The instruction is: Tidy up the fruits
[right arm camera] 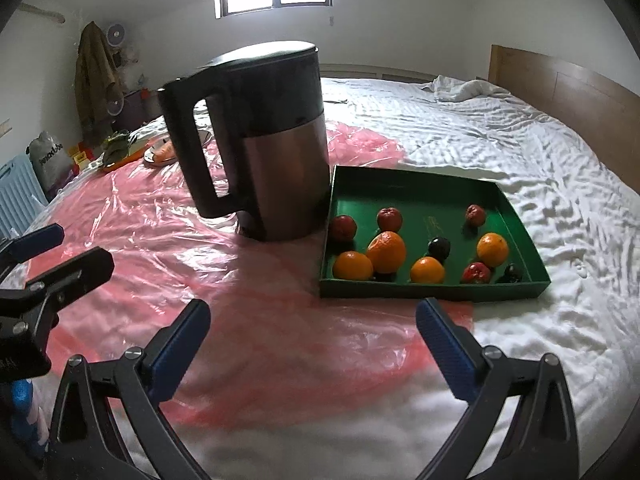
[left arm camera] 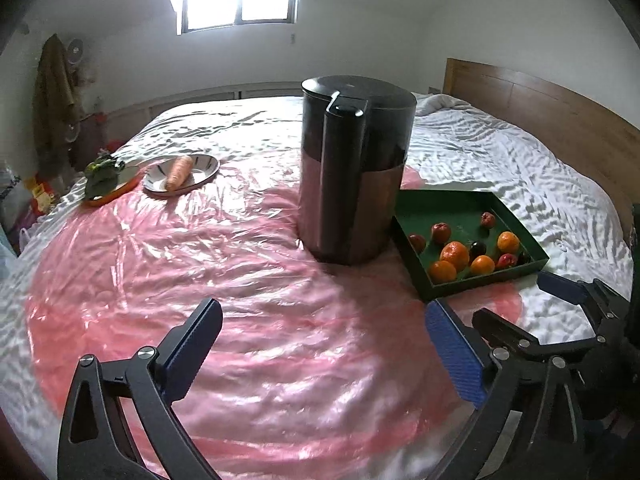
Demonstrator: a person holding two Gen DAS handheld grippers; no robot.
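Note:
A green tray point(right arm camera: 436, 287) lies on the bed and holds several oranges point(right arm camera: 386, 251), small red fruits point(right arm camera: 389, 219) and dark fruits point(right arm camera: 439, 248). The tray also shows in the left wrist view point(left arm camera: 486, 280), right of the kettle. My right gripper point(right arm camera: 312, 332) is open and empty, just in front of the tray's near wall. My left gripper point(left arm camera: 324, 344) is open and empty over the pink plastic sheet point(left arm camera: 224, 264), left of the tray.
A tall dark kettle point(right arm camera: 276, 140) stands against the tray's left side. A white plate with a carrot point(left arm camera: 180, 172) and an orange dish with green vegetables point(left arm camera: 105, 180) sit far left. A wooden headboard point(right arm camera: 568, 92) is at the right.

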